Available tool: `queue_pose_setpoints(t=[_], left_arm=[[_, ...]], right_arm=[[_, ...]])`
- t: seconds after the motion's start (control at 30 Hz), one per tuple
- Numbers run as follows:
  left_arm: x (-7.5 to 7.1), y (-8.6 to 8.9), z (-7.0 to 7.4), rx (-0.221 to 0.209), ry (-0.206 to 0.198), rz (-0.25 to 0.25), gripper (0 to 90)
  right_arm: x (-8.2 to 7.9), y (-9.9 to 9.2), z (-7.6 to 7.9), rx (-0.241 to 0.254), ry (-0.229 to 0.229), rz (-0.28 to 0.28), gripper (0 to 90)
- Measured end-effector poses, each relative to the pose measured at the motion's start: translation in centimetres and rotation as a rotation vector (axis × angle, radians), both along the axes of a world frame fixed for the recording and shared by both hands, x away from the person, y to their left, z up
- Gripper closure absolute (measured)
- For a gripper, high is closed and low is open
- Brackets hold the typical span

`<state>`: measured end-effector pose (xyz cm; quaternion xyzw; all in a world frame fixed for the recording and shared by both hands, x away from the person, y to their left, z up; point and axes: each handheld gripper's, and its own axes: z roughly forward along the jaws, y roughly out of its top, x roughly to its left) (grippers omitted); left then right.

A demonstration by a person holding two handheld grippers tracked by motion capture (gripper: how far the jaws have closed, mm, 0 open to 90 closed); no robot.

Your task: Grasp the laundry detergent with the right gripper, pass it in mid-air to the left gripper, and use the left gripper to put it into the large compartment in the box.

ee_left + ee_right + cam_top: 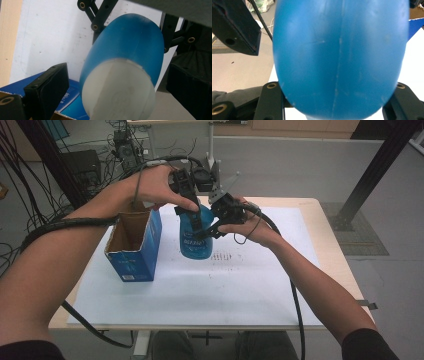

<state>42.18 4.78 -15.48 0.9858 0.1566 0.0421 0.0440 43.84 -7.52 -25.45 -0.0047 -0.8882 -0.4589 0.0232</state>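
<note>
We see a blue bottle [196, 237] with a white cap [118, 91], its smooth body crossed by a faint seam; pale print on its front is too small to read. It is held above the white sheet [235, 285], just right of the open blue box [134, 247], whose white label we cannot read either. The right gripper [212, 227] pinches the bottle's body between its jaws. The left gripper [192, 210] straddles the capped top, jaws spread, pads apart from it.
</note>
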Motion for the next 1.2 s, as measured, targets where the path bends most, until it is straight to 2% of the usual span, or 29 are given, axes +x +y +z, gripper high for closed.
queue_pose_setpoints(t=[0.43, 0.5, 0.83, 0.9, 1.1, 1.17, 1.2], left_arm=[[-0.16, -0.02, 0.25, 0.006, -0.010, -0.008, 5.3], [-0.19, -0.03, 0.25, 0.002, -0.010, -0.004, 5.3], [-0.23, 0.02, 0.02, -0.001, -0.006, 0.004, 5.3], [-0.15, 0.03, 0.06, 0.013, -0.009, -0.006, 5.4], [-0.19, 0.04, 0.01, 0.011, -0.011, -0.003, 5.5], [-0.23, 0.04, 0.03, -0.003, -0.009, 0.005, 5.5], [-0.14, 0.06, 0.11, 0.004, -0.009, -0.006, 5.4]], right_arm=[[-0.09, -0.12, 0.09, 0.001, -0.008, -0.010, 43.1], [-0.04, -0.09, 0.06, -0.002, -0.021, -0.015, 43.1], [-0.10, -0.09, 0.08, -0.001, -0.006, -0.009, 43.1], [-0.11, -0.10, 0.09, -0.003, -0.007, -0.013, 43.1], [-0.04, -0.14, 0.12, 0.000, -0.009, -0.015, 43.2], [-0.05, -0.14, 0.12, -0.003, -0.010, -0.014, 43.1], [-0.06, -0.14, 0.10, -0.005, -0.007, -0.014, 43.1]])
